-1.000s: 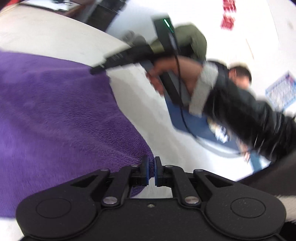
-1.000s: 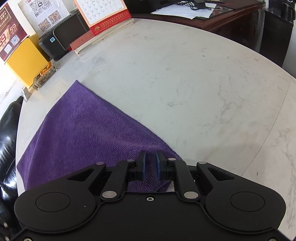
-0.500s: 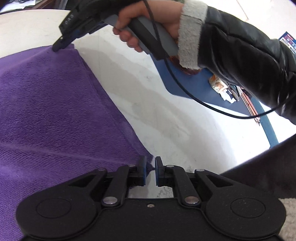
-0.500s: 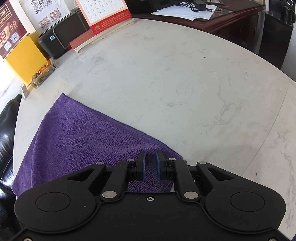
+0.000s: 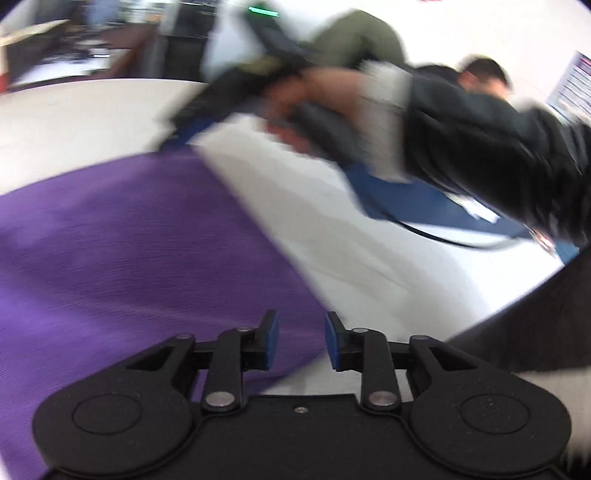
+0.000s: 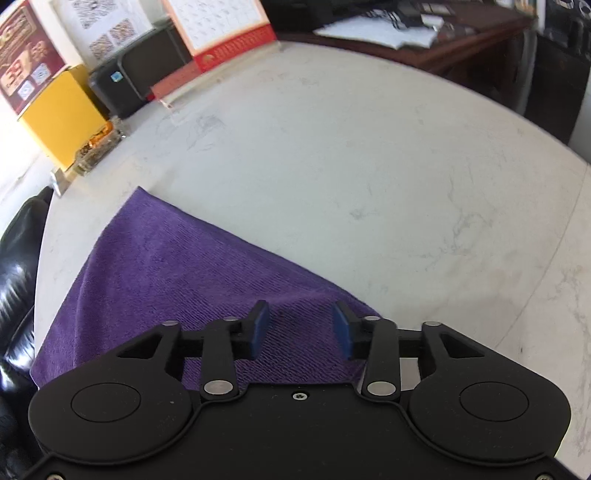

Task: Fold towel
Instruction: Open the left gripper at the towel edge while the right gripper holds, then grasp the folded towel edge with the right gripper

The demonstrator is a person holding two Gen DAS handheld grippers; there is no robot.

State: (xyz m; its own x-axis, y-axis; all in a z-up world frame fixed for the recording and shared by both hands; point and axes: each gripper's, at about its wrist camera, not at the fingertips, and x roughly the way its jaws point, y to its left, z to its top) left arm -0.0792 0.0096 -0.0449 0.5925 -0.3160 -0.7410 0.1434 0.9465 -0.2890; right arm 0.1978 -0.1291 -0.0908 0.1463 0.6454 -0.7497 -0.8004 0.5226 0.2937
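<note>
A purple towel (image 5: 122, 251) lies flat on the white marble table (image 5: 332, 240). My left gripper (image 5: 301, 341) is open just above the towel's near corner, holding nothing. In the left wrist view, blurred, the right gripper (image 5: 177, 138) sits at the towel's far corner. In the right wrist view the towel (image 6: 177, 273) lies folded on the table (image 6: 369, 166), and my right gripper (image 6: 301, 328) is open over its near corner, holding nothing.
A yellow box (image 6: 61, 114), a black device (image 6: 136, 79) and a red-based desk calendar (image 6: 221, 33) stand at the table's far edge. A dark desk with papers (image 6: 399, 33) is behind. A black leather seat (image 6: 18, 280) is at left. The person's arm (image 5: 461, 136) reaches over the table.
Both grippers were shut on towel corners and have opened, letting the towel go. It now lies flat on the table. The left wrist view is blurred by motion.
</note>
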